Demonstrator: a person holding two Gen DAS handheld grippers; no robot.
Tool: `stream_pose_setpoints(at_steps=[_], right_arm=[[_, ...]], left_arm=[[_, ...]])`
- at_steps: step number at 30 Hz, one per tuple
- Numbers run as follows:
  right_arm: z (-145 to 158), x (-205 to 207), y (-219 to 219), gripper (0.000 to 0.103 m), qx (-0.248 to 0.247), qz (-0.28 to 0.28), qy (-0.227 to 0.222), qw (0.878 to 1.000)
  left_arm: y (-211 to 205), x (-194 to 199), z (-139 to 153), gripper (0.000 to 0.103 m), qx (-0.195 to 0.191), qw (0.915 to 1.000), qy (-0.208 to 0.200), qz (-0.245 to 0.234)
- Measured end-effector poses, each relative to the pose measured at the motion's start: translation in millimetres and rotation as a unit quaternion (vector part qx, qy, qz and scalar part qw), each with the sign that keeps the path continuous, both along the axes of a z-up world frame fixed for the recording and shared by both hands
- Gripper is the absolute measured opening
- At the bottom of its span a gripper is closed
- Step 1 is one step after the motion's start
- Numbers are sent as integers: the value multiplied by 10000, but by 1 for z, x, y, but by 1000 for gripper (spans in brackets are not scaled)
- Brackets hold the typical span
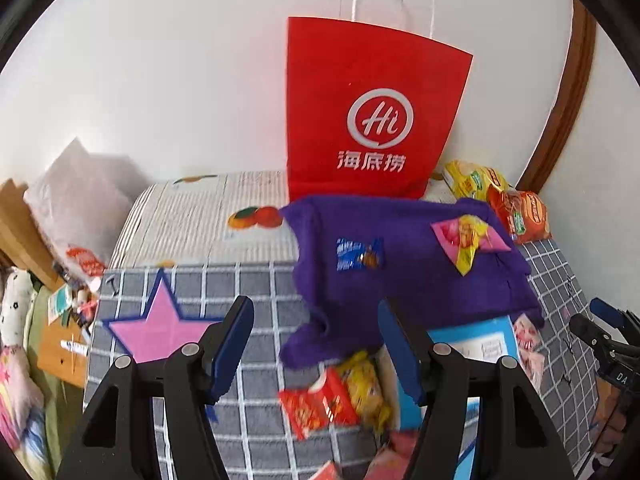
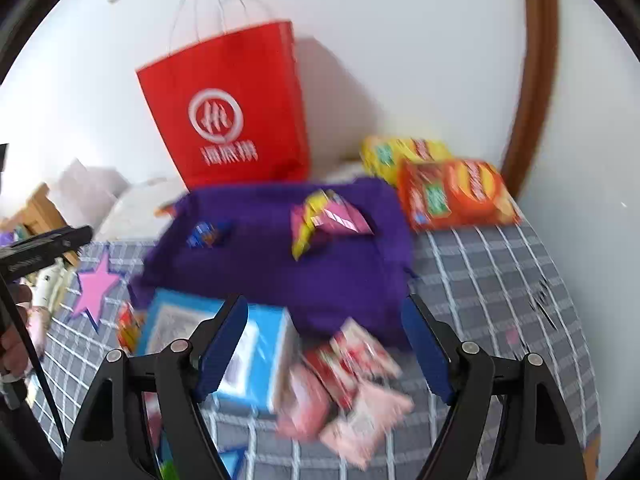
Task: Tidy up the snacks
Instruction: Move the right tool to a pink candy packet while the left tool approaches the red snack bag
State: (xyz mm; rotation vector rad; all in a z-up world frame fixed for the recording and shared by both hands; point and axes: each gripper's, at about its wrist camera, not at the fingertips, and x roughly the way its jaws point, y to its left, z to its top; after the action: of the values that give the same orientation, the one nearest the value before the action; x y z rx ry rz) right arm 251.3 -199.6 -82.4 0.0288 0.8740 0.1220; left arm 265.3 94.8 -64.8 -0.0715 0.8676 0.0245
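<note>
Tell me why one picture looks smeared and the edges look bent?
Right wrist view: motion blur smears the red bag logo and pink packets. Left wrist view: sharper, bag lettering readable. Both: fisheye lens curves the brown door frame and darkens the corners.

Red paper bag (image 1: 372, 112) at twelve o'clock, purple cloth (image 1: 404, 280) below it, grey white-checked bedcover (image 1: 256, 420) with pink star (image 1: 160, 324).

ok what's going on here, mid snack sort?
Yes, but nothing is held. The left gripper and right gripper both hang open above the checked surface. A blue wrapper and a pink and yellow packet lie on the purple cloth; more packets lie around the blue box. The red bag stands against the wall.
</note>
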Motion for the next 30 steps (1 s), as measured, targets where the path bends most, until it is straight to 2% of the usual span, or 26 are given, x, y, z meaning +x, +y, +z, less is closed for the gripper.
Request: stream_pose_setpoints(at_steps=[7, 12, 16, 20, 30], right_arm=[[-24, -36, -7, 80, -241, -164, 179, 9994], [-41, -52, -8, 80, -296, -219, 273, 9989], [-50, -54, -11, 80, -160, -313, 375, 9987], [-60, -53, -14, 80, -91, -412, 419, 9982], [-78, -37, -23, 80, 16, -560, 645, 9963]], left_arm=[[10, -33, -30, 62, -20, 9996, 250, 134], [15, -42, -63, 65, 250, 9981, 552, 104], [14, -47, -80, 67, 210, 9980, 558, -204], [9, -46, -96, 69, 358, 9966, 636, -373], [6, -28, -118, 69, 116, 9945, 809, -661]])
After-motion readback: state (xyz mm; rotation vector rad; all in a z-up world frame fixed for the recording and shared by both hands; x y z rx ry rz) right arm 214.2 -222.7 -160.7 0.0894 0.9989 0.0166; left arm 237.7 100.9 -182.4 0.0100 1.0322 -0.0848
